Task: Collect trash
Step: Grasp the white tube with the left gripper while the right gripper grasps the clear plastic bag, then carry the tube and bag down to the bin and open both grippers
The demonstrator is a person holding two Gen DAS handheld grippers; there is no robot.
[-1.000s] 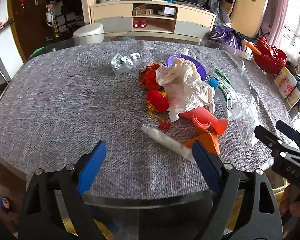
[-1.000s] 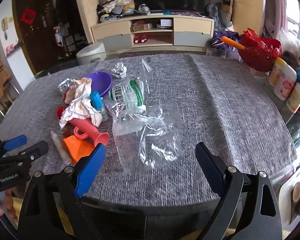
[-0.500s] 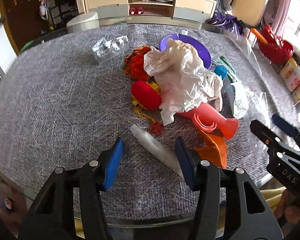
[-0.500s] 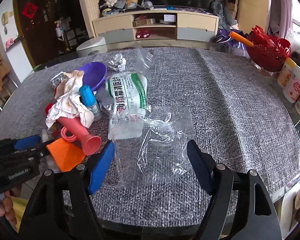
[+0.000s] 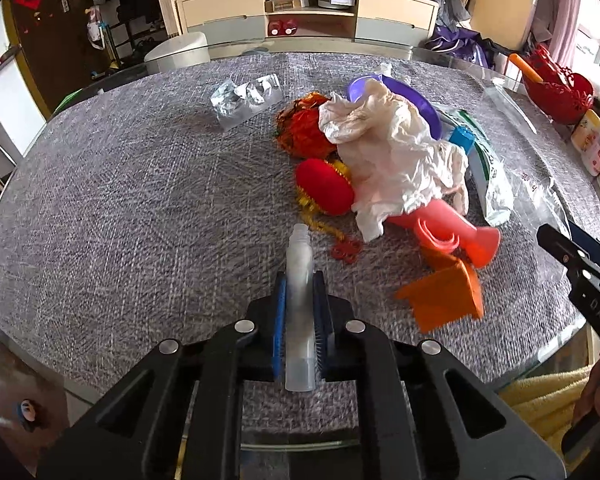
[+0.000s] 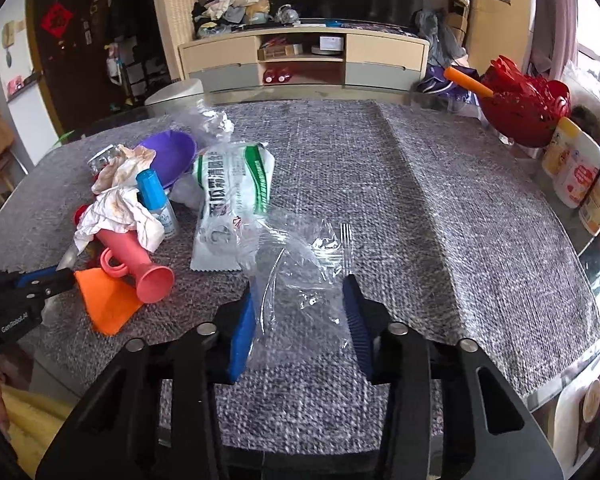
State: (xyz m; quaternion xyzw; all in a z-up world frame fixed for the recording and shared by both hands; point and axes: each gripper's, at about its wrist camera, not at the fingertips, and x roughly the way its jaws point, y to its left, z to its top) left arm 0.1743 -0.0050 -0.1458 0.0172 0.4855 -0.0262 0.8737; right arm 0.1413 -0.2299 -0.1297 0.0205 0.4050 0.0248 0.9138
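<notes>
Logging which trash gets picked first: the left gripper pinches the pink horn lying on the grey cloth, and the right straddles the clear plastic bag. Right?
Not the horn. The left wrist view shows the left gripper closing on the clear tube; the pink horn lies untouched. The right gripper does straddle the clear plastic bag.

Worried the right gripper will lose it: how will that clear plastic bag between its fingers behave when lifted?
The clear plastic bag looks thin and crinkled, so it will probably bunch and hang limp. It seems empty, likely very light. The right gripper is closing around it; the glossy film may slip unless several folds get pinched together.
</notes>
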